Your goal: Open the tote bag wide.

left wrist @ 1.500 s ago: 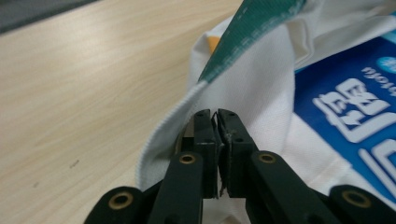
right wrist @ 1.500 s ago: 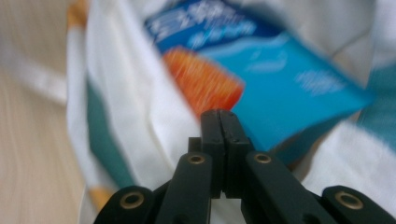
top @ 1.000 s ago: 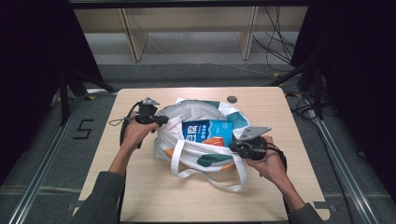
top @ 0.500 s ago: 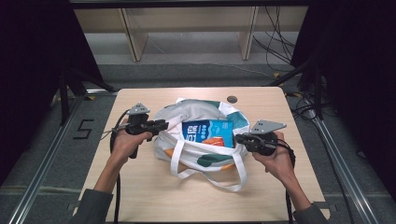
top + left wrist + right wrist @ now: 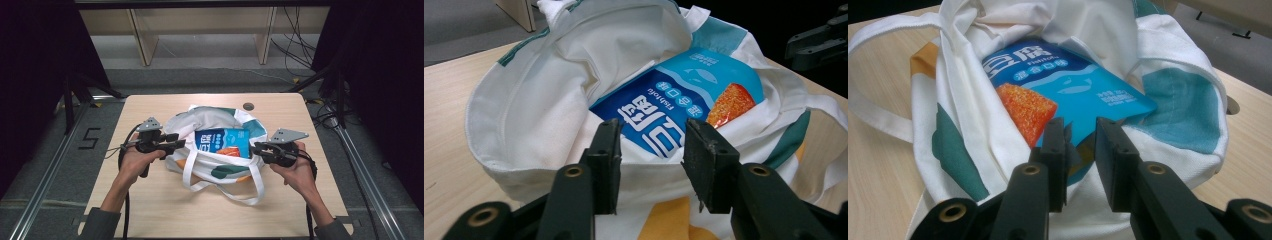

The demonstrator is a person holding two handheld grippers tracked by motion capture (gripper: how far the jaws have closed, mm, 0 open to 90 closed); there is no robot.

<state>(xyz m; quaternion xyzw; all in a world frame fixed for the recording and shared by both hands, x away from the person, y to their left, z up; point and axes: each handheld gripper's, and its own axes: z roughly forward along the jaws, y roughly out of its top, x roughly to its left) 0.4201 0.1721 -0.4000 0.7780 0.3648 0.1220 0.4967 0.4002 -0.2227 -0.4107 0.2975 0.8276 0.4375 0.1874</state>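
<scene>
A white tote bag (image 5: 210, 120) with teal and orange patches lies open in the middle of the wooden table (image 5: 165, 210). A blue snack packet (image 5: 222, 141) with an orange picture sits in its mouth. My left gripper (image 5: 180, 144) is at the bag's left rim. In the left gripper view its jaws (image 5: 651, 160) have just been opening; the bag's rim (image 5: 539, 100) and the packet (image 5: 674, 105) show in the gap, not pressed. My right gripper (image 5: 256, 147) is at the right rim. Its jaws (image 5: 1079, 150) have also just been opening, a narrow gap around the packet's (image 5: 1073, 85) corner and the bag's edge (image 5: 1178, 100).
The bag's white handles (image 5: 250, 190) loop toward the table's near edge. A round hole (image 5: 248, 106) sits near the far edge. Beyond the table stand wooden shelf legs (image 5: 142, 40) and floor cables (image 5: 295, 45). A "5" (image 5: 90, 137) marks the floor at left.
Both grippers' jaws have parted at the bag's rim. The left hand has drawn slightly toward the near left. The right hand has shifted a little outward, and the bag has settled flatter.
</scene>
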